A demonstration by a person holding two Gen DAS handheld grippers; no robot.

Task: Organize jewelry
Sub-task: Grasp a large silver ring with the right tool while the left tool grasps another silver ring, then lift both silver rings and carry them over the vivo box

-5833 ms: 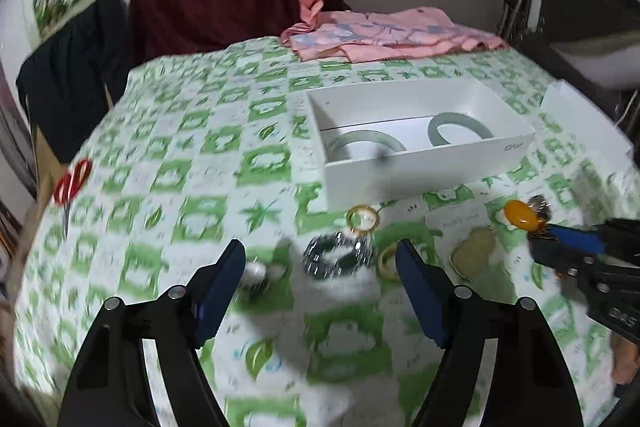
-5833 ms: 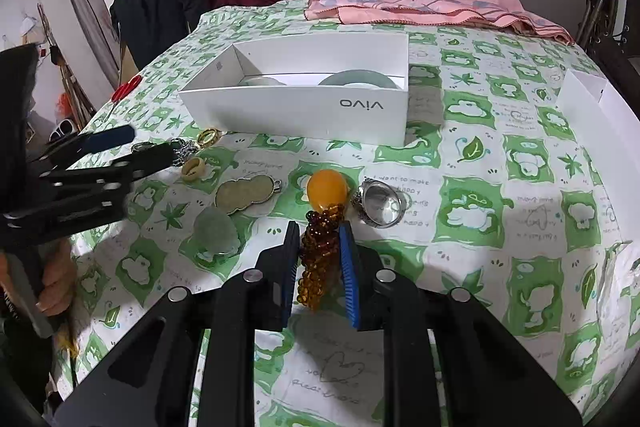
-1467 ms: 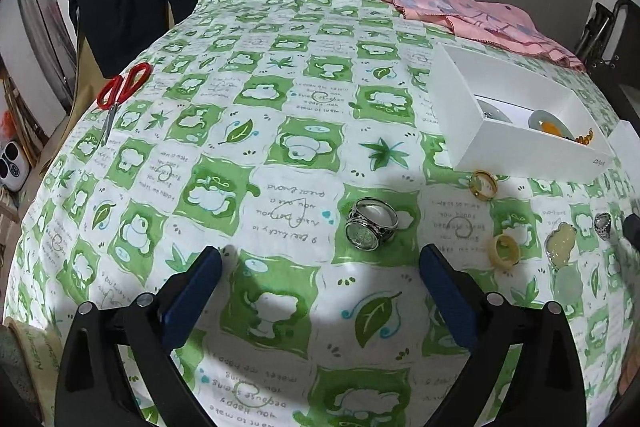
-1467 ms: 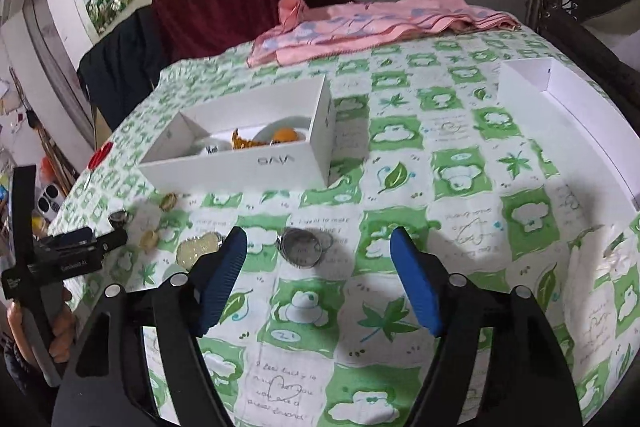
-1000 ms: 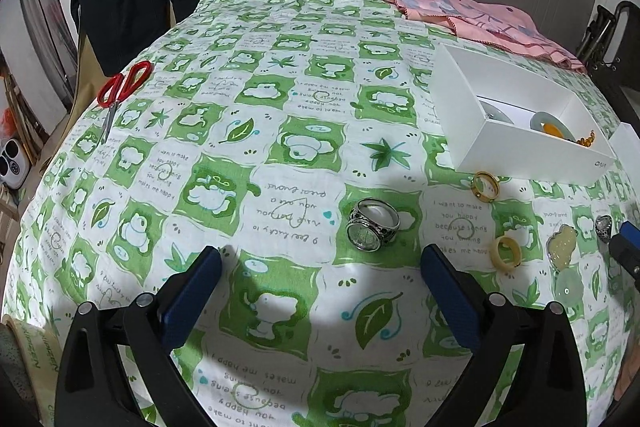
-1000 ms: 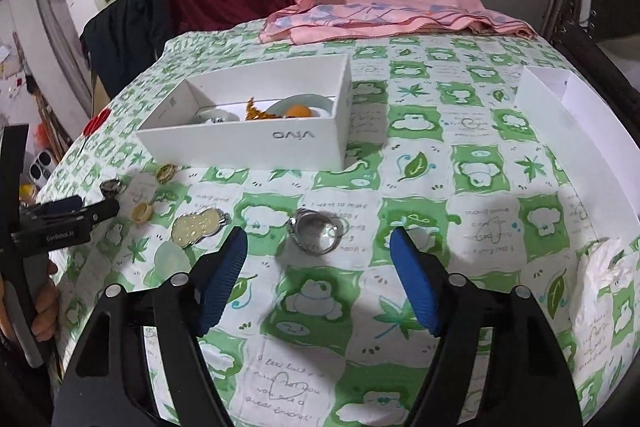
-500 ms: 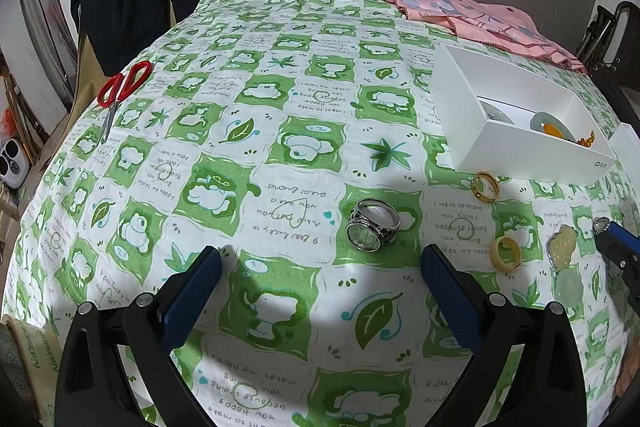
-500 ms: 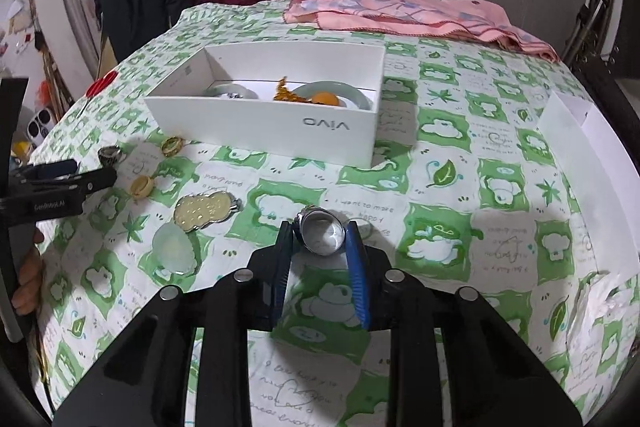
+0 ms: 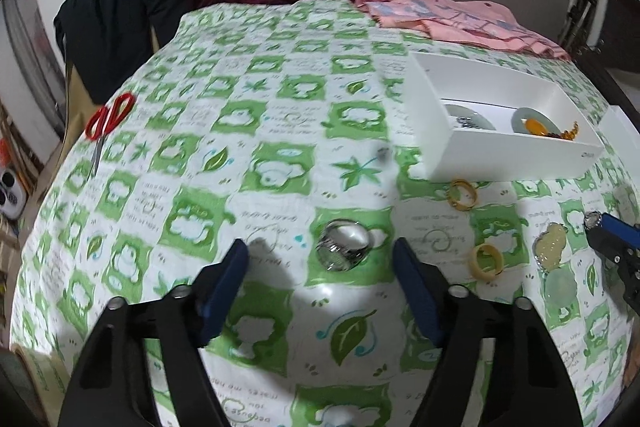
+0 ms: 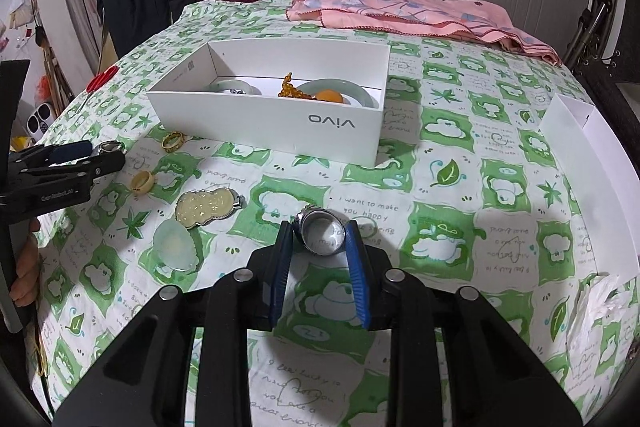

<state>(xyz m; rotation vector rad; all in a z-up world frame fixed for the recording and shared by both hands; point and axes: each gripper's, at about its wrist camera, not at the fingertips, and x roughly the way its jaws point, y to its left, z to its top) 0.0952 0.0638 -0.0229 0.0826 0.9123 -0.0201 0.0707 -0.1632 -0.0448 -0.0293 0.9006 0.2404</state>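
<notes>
My right gripper (image 10: pixel 320 233) is shut on a wide silver ring (image 10: pixel 322 233) just above the green-checked cloth. It also shows at the right edge of the left wrist view (image 9: pixel 600 223). My left gripper (image 9: pixel 320 255) is open, its jaws on either side of another silver ring (image 9: pixel 342 245) lying on the cloth. The white vivo box (image 10: pixel 280 123) holds jade bangles, an amber bead string and an orange bead (image 10: pixel 330 95). A gold ring (image 9: pixel 462 194), a yellowish ring (image 9: pixel 486 261), a cream gourd pendant (image 10: pixel 206 205) and a pale green pendant (image 10: pixel 176 243) lie on the cloth.
Red scissors (image 9: pixel 106 119) lie at the cloth's left edge. A pink garment (image 10: pixel 404 13) lies at the back. The white box lid (image 10: pixel 592 179) lies at the right. Dark clothes hang behind the table.
My left gripper has moved forward and its jaws have narrowed around the silver ring on the cloth. My right gripper stays shut on its ring, held slightly higher.
</notes>
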